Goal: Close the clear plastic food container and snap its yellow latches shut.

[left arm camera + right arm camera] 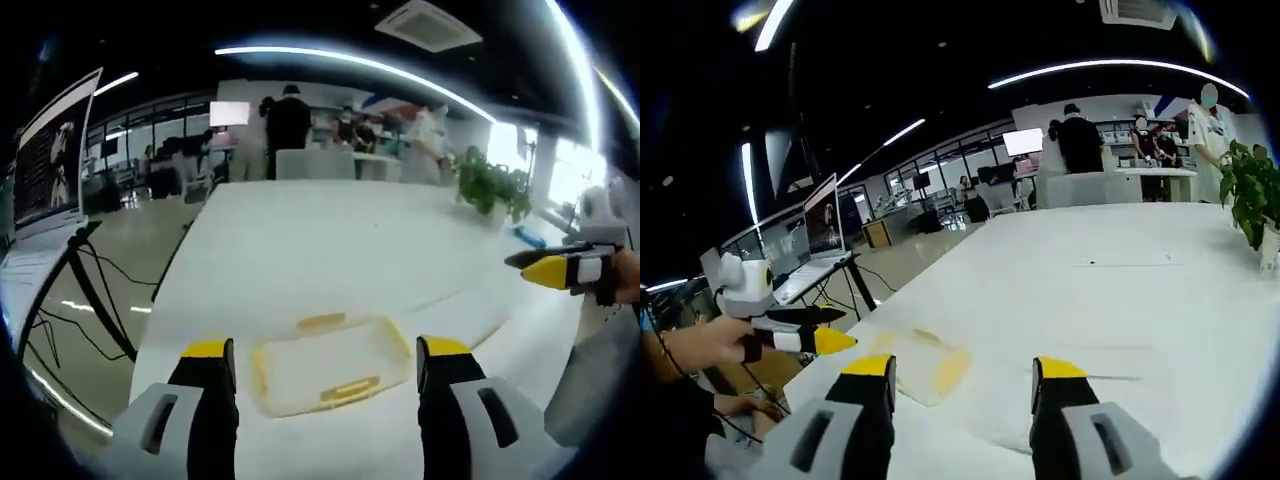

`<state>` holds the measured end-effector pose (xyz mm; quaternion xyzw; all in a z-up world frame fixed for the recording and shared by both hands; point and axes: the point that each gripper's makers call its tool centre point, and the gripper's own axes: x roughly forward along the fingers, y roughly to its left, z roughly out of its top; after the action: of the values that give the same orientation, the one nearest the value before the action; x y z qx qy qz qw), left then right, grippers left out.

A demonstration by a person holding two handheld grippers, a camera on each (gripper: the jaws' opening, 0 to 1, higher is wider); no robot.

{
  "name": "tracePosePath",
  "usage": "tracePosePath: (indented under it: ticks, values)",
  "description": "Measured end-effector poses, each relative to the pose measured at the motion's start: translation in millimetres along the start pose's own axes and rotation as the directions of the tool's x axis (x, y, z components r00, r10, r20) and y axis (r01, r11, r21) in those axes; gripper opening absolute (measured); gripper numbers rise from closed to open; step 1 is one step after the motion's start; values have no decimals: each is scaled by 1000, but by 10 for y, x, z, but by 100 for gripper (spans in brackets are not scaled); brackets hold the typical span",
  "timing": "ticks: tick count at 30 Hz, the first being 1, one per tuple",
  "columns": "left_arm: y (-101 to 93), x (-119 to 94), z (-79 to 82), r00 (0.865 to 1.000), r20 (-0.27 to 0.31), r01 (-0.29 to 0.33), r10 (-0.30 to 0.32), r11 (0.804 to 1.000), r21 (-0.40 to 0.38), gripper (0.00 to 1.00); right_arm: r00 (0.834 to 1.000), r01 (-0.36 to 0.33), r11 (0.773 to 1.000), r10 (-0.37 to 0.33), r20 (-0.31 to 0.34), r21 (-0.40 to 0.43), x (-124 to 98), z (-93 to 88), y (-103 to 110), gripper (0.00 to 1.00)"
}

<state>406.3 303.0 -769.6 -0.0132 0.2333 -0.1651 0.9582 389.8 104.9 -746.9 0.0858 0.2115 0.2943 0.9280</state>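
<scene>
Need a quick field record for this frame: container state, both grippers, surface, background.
container: clear plastic food container with lid on, flat on the table, between the left gripper's jaws in the left gripper view
latches: yellow latches on near and far sides; snapped or not, cannot tell
left gripper: open, holding nothing
right gripper: open, holding nothing
surface: white table
background: potted plant, laptop on a stand, people standing at the far end
</scene>
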Motion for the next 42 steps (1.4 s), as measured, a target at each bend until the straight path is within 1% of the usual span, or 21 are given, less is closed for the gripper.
tracePosePath:
  ticks: [6, 9, 11, 14, 17, 20, 22, 27, 29, 30, 32, 37, 40, 42]
  values:
    - [69, 18, -76, 1000, -14, -16, 15, 1000, -18, 71, 1000, -23, 1000, 23, 0, -6, 133, 5, 81, 52]
    - [101, 32, -105, 1000, -21, -21, 20, 999, -24, 71, 998, -64, 998, 64, -9, -27, 198, 15, 180, 47]
    - [110, 41, -116, 1000, -24, -21, 20, 999, -25, 70, 996, -85, 995, 85, -13, -46, 253, 22, 248, 47]
    - [132, 73, -131, 999, -28, -23, 22, 999, -26, 70, 995, -102, 994, 101, -18, -30, 352, 2, 321, 47]
    - [163, 94, -125, 999, -25, -26, 26, 999, -30, 70, 993, -114, 993, 113, -23, -36, 438, -10, 397, 47]
    - [198, 124, -126, 999, -26, -31, 30, 999, -31, 69, 992, -123, 992, 122, -26, -25, 529, -24, 448, 47]
    - [225, 147, -134, 999, -28, -33, 32, 999, -33, 68, 993, -117, 992, 116, -35, -37, 594, -46, 457, 46]
    - [294, 211, -173, 998, -38, -43, 42, 998, -40, 66, 996, -77, 996, 75, -51, -33, 762, -112, 403, 41]
    - [312, 228, -194, 998, -45, -47, 45, 998, -44, 63, 997, -59, 997, 55, -62, -55, 804, -149, 389, 40]
    - [328, 242, -210, 998, -49, -52, 49, 998, -47, 62, 998, -37, 996, 32, -59, -87, 844, -171, 373, 39]
    - [346, 265, -242, 997, -57, -56, 53, 997, -48, 60, 998, -23, 996, 17, -64, -92, 887, -218, 365, 37]
    - [368, 332, -317, 996, -76, -53, 50, 998, -32, 57, 995, 8, 997, -15, -102, -76, 994, -407, 313, 31]
    - [380, 376, -348, 996, -78, -46, 43, 998, -37, 53, 992, 4, 998, -12, -122, -67, 1035, -501, 308, 29]
    - [378, 400, -366, 996, -82, -45, 41, 998, -43, 51, 991, -1, 999, -5, -136, -44, 1061, -562, 311, 29]
